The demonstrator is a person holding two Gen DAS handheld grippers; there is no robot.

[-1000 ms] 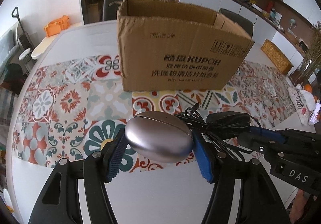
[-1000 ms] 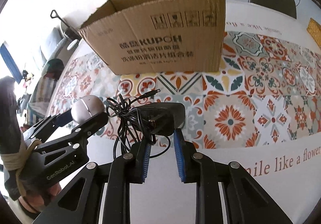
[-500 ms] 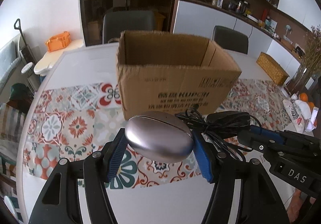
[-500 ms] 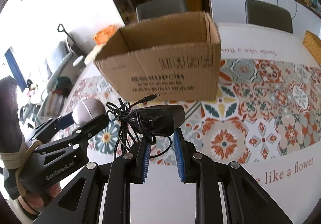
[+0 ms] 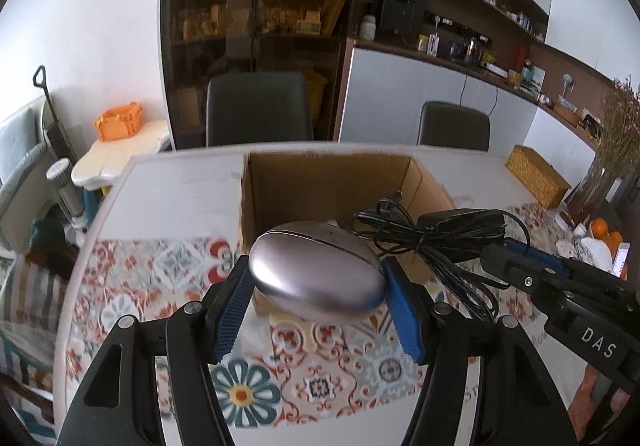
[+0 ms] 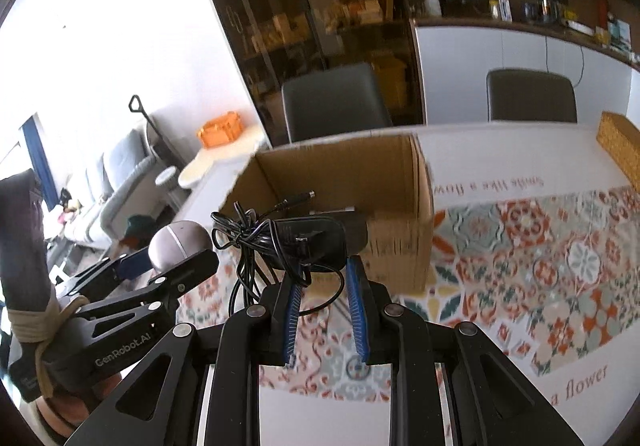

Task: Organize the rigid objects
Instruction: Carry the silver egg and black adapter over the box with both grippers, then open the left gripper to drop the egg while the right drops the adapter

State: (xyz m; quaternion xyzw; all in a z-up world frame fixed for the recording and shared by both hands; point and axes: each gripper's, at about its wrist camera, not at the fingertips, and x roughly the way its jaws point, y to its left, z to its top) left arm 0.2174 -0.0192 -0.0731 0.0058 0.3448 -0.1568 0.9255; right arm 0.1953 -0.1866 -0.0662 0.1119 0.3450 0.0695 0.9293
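Egg-shaped case [image 5: 318,278] sat between left gripper [image 5: 318,288] fingers, power adapter [image 6: 310,242] between right gripper [image 6: 322,286] fingers, just right of case. Open cardboard box [image 5: 332,186] stood on table [image 5: 180,194] ahead of both tongs. Two chairs [image 5: 258,108] stood behind table. Wicker basket [image 5: 536,182] lay far right.

One cardboard box [image 5: 328,182], open top, 12 o'clock. One silver oval case [image 5: 318,276], centre. One black power adapter [image 5: 460,226] with bundled cable, 2 o'clock. Two grey chairs [image 5: 258,108] beyond table. One wicker basket [image 5: 536,182], 2 o'clock.
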